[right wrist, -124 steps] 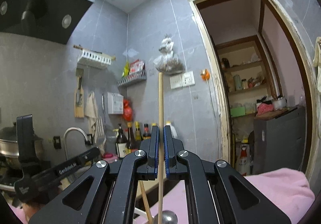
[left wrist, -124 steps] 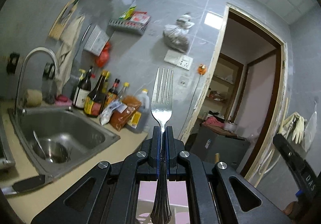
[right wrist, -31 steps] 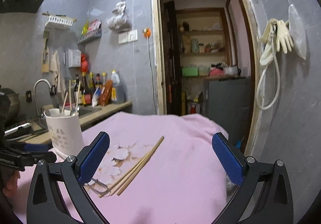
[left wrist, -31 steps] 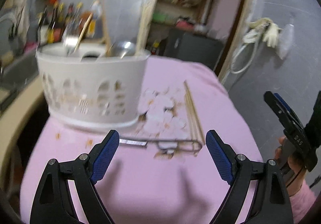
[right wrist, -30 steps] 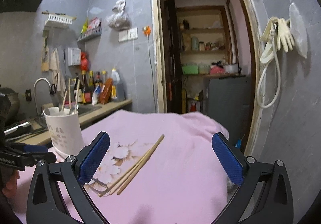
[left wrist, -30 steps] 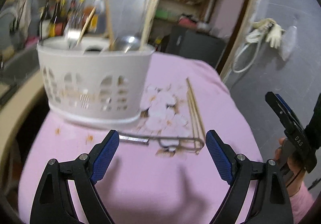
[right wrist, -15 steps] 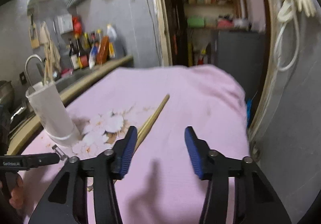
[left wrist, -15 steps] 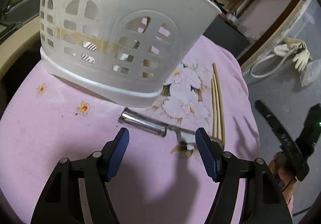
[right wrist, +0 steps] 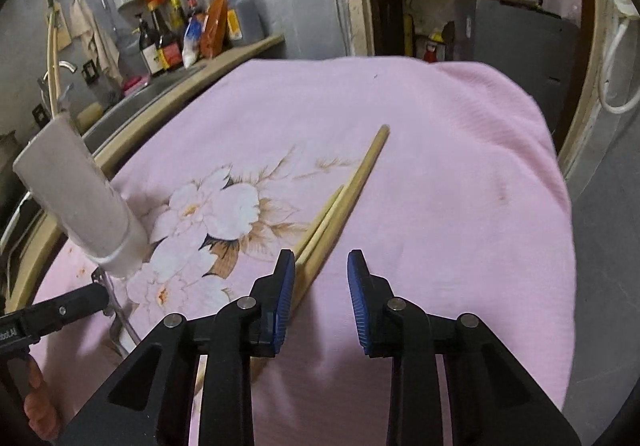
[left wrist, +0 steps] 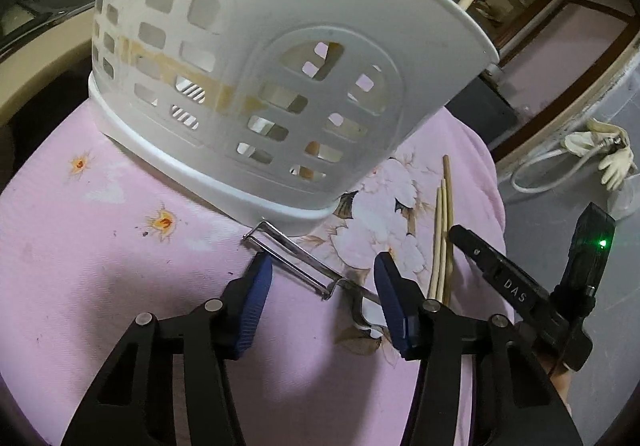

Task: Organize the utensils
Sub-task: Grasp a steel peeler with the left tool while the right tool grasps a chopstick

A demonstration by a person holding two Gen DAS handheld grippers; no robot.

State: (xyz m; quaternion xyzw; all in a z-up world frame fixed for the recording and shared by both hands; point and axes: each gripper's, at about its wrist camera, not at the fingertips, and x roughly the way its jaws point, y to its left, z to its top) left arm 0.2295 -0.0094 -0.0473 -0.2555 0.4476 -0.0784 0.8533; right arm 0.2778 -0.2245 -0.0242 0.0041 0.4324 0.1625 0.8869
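A: Both our grippers have dropped low and narrowed since a second ago. Left gripper [left wrist: 322,272] is unclenched, straddling the peeler [left wrist: 298,260]; basket [left wrist: 256,58] just ahead holds chopsticks.

B: Right gripper [right wrist: 321,278] is spread too; chopsticks [right wrist: 340,202] lie by its left finger. We judge both pickups imminent.

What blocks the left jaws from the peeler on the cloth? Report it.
Nothing visible. The peeler lies bare on the pink cloth between the open jaws of the left gripper, just in front of the white basket; the chopsticks lie off to the right.
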